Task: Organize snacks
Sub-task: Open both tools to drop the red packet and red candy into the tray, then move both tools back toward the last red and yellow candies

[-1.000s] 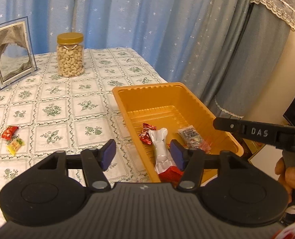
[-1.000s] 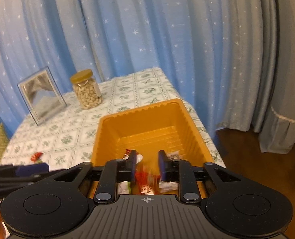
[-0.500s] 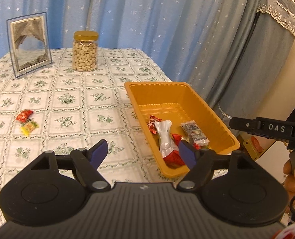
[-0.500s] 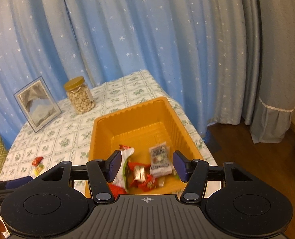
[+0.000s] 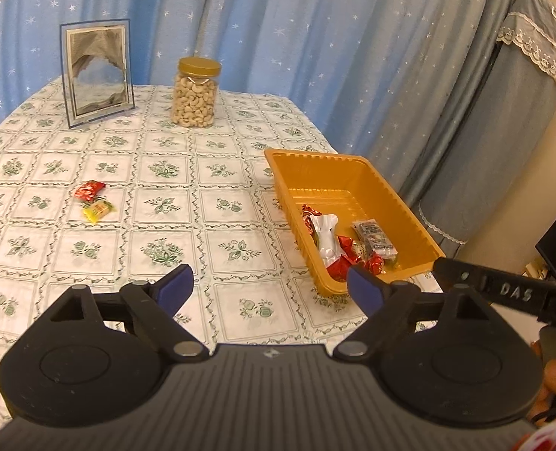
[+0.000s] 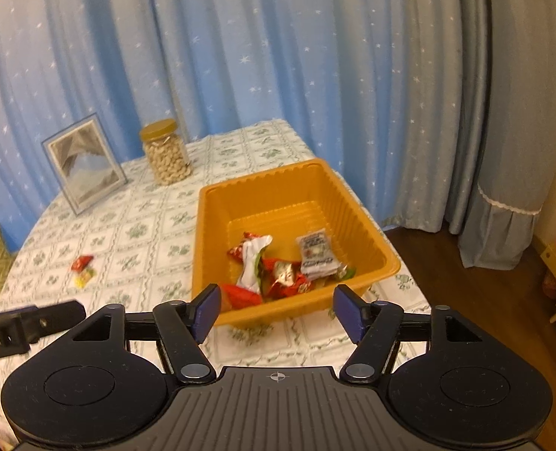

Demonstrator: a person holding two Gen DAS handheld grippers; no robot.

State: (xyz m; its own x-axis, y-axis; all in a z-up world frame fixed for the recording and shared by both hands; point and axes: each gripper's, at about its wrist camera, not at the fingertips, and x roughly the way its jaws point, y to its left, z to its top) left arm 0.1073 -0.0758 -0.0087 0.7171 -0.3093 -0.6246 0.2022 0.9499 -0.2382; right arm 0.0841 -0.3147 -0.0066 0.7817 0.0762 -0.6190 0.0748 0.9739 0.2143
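Your left gripper [image 5: 266, 282] hangs over the tablecloth [image 5: 172, 173], jaws just spread wide, nothing between them. Your right gripper [image 6: 276, 310] has also just been opening, empty, near the orange tray [image 6: 357, 210] at 12 o'clock. Snacks [image 6: 278, 267] lie piled inside; two loose candies [image 5: 94, 201] sit at your left's 10 o'clock
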